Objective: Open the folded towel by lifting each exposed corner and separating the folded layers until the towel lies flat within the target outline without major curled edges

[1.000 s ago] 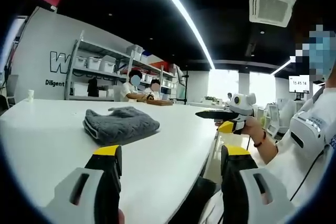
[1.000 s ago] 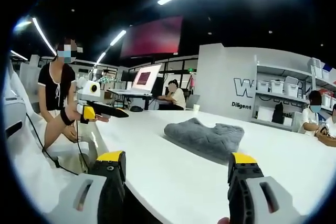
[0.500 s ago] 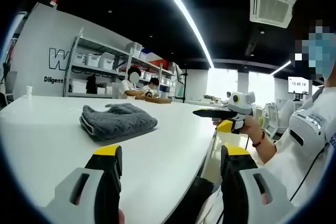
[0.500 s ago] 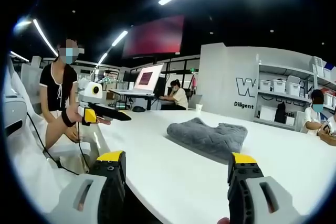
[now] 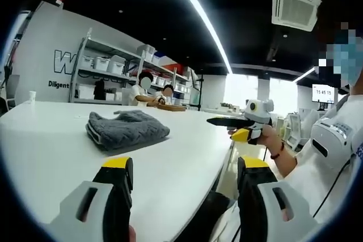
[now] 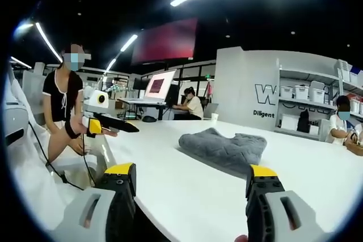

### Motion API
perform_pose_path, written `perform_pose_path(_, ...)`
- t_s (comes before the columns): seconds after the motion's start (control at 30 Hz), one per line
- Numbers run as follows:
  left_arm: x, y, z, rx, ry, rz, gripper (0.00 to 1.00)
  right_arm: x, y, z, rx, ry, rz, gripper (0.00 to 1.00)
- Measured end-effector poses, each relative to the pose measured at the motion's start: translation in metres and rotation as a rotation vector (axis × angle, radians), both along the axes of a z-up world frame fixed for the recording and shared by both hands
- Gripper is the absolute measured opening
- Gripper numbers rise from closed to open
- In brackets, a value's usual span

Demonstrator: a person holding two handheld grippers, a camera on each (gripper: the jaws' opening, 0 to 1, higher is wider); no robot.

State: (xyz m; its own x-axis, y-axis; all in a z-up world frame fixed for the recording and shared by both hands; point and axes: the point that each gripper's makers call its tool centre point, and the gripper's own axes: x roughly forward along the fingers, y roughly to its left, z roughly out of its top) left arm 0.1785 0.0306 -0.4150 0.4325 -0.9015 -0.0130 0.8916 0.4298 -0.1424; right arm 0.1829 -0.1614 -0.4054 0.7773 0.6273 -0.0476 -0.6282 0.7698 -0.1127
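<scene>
Left gripper view shows the grey towel (image 5: 127,130) folded into a thick, rumpled bundle on the white table (image 5: 45,151), ahead of the left gripper (image 5: 184,168) and a little to its left, well apart from the spread, empty jaws. Off to that gripper's right the right gripper (image 5: 218,122) hangs over the table edge in a hand (image 5: 266,137). In the right gripper view the towel (image 6: 222,149) lies ahead between the parted, empty jaws of the right gripper (image 6: 191,175), with bare tabletop between; the left gripper (image 6: 116,123) shows at far left. Beyond the towel stand shelves (image 6: 309,109) with bins, and seated people (image 5: 142,92); a laptop (image 6: 159,86) sits on the table's far end.
</scene>
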Motion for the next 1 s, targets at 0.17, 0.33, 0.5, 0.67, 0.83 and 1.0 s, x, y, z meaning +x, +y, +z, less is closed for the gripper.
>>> perform_pose_path(0.17,0.002,0.002,0.003,-0.006,-0.011,0.011,0.74,0.001,-0.002,0.004,0.0,-0.014,-0.01,0.78)
perform_pose_path(0.33,0.006,0.004,-0.001,0.009,-0.004,0.016,0.73,0.001,-0.013,0.016,0.014,-0.049,-0.027,0.79)
perform_pose_path(0.5,0.008,0.004,0.001,0.009,-0.011,0.016,0.73,0.003,-0.014,0.015,0.004,-0.041,-0.028,0.78)
perform_pose_path(0.67,0.012,0.006,0.003,0.007,-0.019,0.023,0.73,0.005,-0.015,0.021,-0.005,-0.053,-0.036,0.78)
perform_pose_path(0.83,0.018,0.012,0.006,-0.012,-0.016,0.041,0.72,0.006,-0.016,0.026,-0.007,-0.058,-0.039,0.78)
perform_pose_path(1.0,0.027,0.017,0.01,-0.022,-0.012,0.058,0.73,0.008,-0.015,0.036,0.037,-0.07,-0.018,0.77)
